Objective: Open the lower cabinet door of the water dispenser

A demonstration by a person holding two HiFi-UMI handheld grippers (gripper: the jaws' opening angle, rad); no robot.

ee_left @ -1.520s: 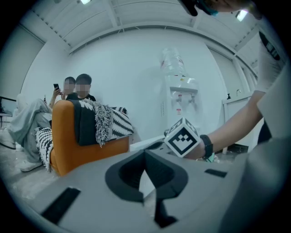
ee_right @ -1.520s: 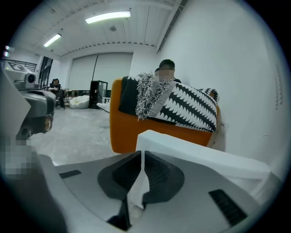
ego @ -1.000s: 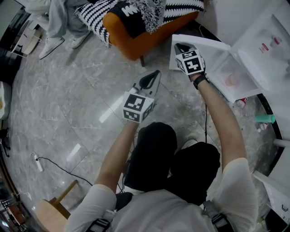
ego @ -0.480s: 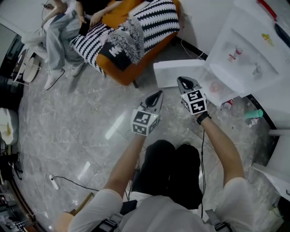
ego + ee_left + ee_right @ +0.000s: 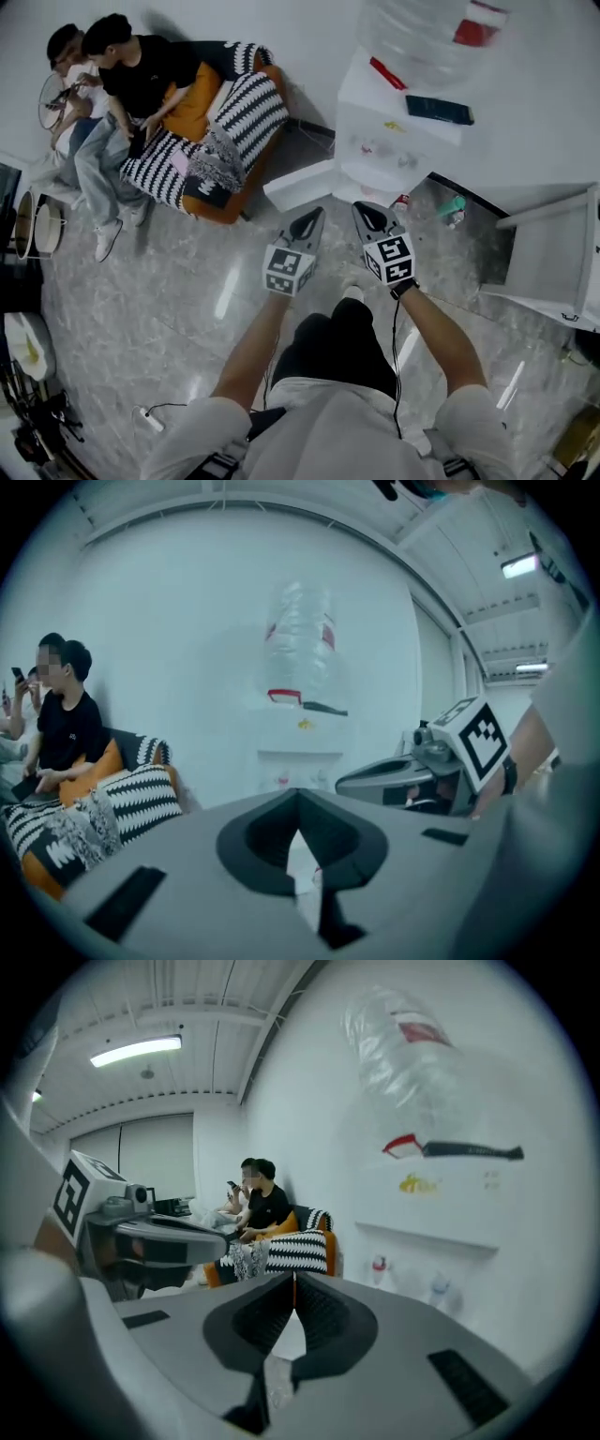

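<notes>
The white water dispenser stands against the wall with a clear bottle on top. Its lower cabinet door stands swung open, a white panel jutting left over the floor. My left gripper and right gripper hover side by side in the air in front of the dispenser, touching nothing. Both are shut and empty. In the left gripper view the shut jaws point at the dispenser, with the right gripper beside them. The right gripper view shows its shut jaws and the dispenser.
An orange sofa with striped cushions stands at the left, with two people seated on it. A white rack stands at the right. Small bottles sit on the floor beside the dispenser. A power strip lies near my feet.
Both grippers have risen from near the floor and the open door to well above it. The right gripper has left the door's edge. The head view has lifted, showing the whole dispenser.
</notes>
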